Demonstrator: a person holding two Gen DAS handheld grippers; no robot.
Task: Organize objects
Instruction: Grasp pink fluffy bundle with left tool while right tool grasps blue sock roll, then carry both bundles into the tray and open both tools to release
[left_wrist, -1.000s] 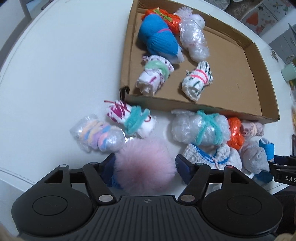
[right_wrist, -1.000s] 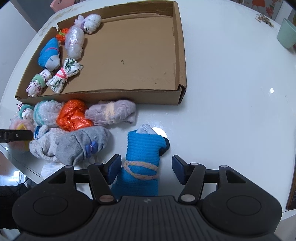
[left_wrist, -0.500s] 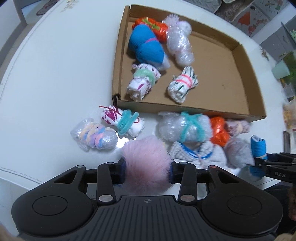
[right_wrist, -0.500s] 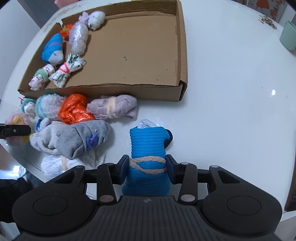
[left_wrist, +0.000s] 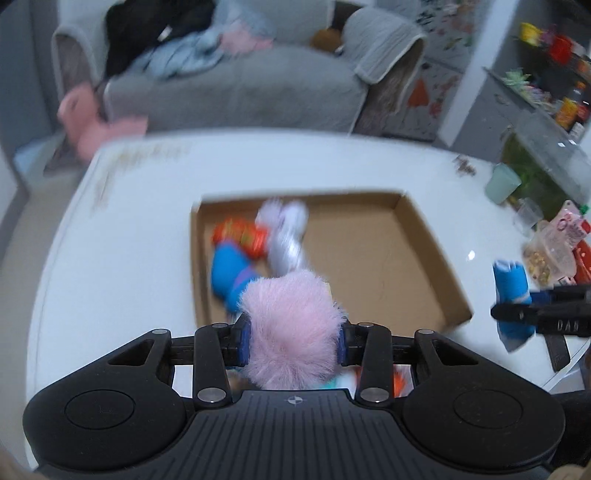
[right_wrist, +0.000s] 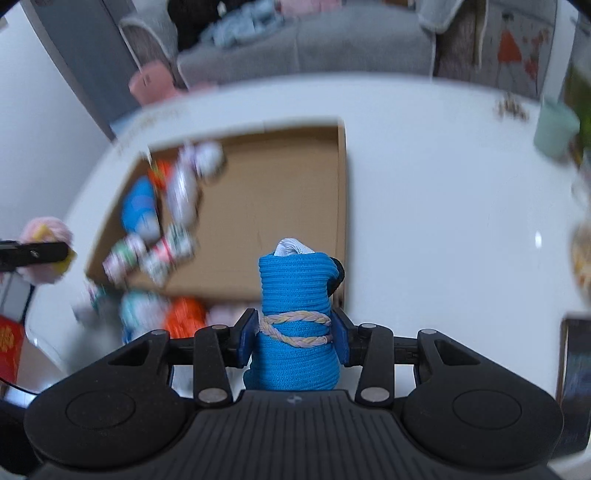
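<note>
your left claw (left_wrist: 293, 341) is clamped on the pink fluffy pom-pom (left_wrist: 291, 328), its blue pads pressed into the fur on both sides, and it hangs above the near edge of the cardboard tray (left_wrist: 424, 236). your right claw (right_wrist: 293, 341) is clamped on the blue sock roll (right_wrist: 297, 295), tied with a pastel braided band (right_wrist: 295, 326), a bit of white fabric poking from its top; the roll stands upright between the pads, over the tray's near right corner. from the left wrist view you can see that same roll (left_wrist: 511, 291) held out to the right, past the tray's right wall.

just below the tray's near wall, on the white table (right_wrist: 443, 203), lie loose bundles: an orange one (right_wrist: 184, 315), a pale teal-tied one (right_wrist: 142, 310) beside it, both blurred.

inside the tray, the packed items crowd the left side: a blue roll (left_wrist: 229, 271), an orange bundle (left_wrist: 243, 236), a clear wrapped bundle (left_wrist: 286, 236) running toward the far wall, and two small patterned rolls (right_wrist: 155, 254) nearer the front. the tray's middle and right floor is bare cardboard up to the right wall and far wall.

beyond the tray's right wall the table is open white surface, with a mint cup (right_wrist: 554, 129) near the far right edge. a grey sofa (left_wrist: 240, 85) stands past the table's far edge.
</note>
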